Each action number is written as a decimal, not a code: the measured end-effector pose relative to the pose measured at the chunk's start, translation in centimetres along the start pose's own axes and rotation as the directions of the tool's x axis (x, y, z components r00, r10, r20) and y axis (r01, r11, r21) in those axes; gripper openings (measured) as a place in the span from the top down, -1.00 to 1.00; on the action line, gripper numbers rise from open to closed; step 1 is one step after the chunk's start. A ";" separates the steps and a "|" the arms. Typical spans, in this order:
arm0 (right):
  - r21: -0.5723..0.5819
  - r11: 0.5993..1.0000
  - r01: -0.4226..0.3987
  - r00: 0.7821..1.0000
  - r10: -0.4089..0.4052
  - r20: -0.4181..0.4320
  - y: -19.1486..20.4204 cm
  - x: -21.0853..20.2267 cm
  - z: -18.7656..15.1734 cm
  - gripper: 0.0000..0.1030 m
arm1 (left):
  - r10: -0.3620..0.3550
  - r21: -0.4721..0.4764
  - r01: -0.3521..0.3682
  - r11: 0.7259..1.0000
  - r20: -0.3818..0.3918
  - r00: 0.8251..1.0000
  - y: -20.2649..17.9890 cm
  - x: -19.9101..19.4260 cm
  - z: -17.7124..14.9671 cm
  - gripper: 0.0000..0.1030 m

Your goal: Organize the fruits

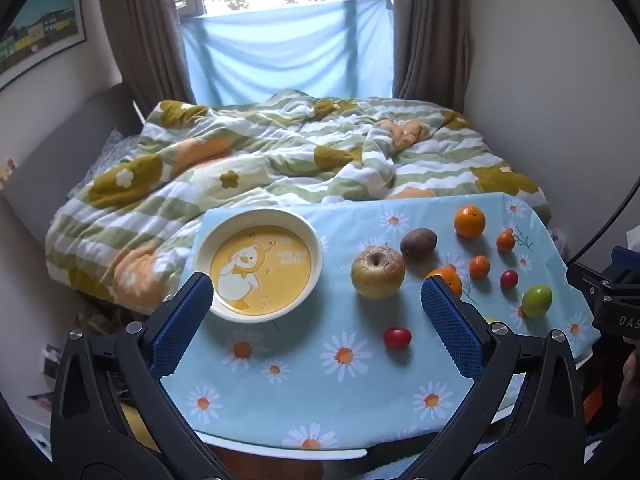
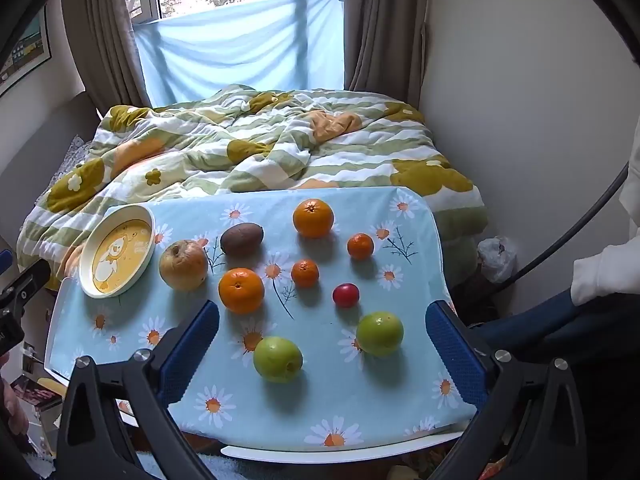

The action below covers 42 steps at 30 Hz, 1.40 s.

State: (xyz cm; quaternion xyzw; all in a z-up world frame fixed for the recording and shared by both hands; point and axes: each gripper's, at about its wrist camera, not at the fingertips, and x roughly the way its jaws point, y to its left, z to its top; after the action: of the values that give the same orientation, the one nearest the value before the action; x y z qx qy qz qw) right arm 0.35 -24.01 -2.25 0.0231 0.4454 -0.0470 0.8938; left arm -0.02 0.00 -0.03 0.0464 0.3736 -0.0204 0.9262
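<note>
- Both tongs hang spread wide and empty above the near edge of the table [image 2: 420, 216]: the left tongs [image 1: 316, 312] in front of the bowl, the right tongs [image 2: 322, 350] over the green fruits, nothing between either pair of pads.
- No fruit is in the duck-printed bowl [image 2: 86, 248], which sits at the far left corner of the daisy tablecloth; the sorting looks not yet begun.
- Fruits lie loose on the cloth: a wrinkled apple [image 2: 184, 266] just beside the bowl, a brown kiwi [image 2: 242, 239] behind it, two large oranges [image 2: 241, 290], two small mandarins [image 2: 305, 273], a red cherry tomato [image 2: 346, 295] and two green fruits [image 2: 278, 359] nearest the right tongs. A second red tomato [image 1: 397, 338] shows in the left view.
- Step in hand, as I judge it: choosing a first pick.
- Next move likely calls for lowering one pair of tongs around a single fruit, centring it between the pads, closing gently so it does not roll, then carrying it to the bowl.
</note>
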 end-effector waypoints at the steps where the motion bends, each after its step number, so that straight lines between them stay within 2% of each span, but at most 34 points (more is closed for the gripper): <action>1: -0.001 1.000 0.001 1.000 -0.001 -0.003 0.0 0.0 0.0 -0.99 | 0.001 0.001 -0.001 1.000 -0.002 1.000 0.0 0.0 0.0 -1.00; 8: -0.008 1.000 -0.004 1.000 0.004 -0.006 0.0 0.1 0.0 -0.99 | -0.006 0.001 0.006 1.000 -0.016 1.000 -1.0 0.3 0.8 -1.00; 24: -0.005 1.000 0.007 1.000 -0.007 -0.003 0.2 0.3 0.1 -0.99 | -0.011 -0.014 0.011 1.000 -0.001 1.000 0.7 0.2 0.5 -1.00; 42: -0.008 1.000 0.009 1.000 -0.009 -0.001 0.4 0.2 0.3 -0.99 | -0.011 -0.011 0.011 1.000 -0.001 1.000 0.6 0.4 0.8 -1.00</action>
State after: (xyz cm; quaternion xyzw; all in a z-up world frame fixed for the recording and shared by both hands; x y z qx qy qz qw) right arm 0.73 -23.68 -2.27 0.0175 0.4461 -0.0492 0.8935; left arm 0.85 0.53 0.29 0.0394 0.3744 -0.0235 0.9261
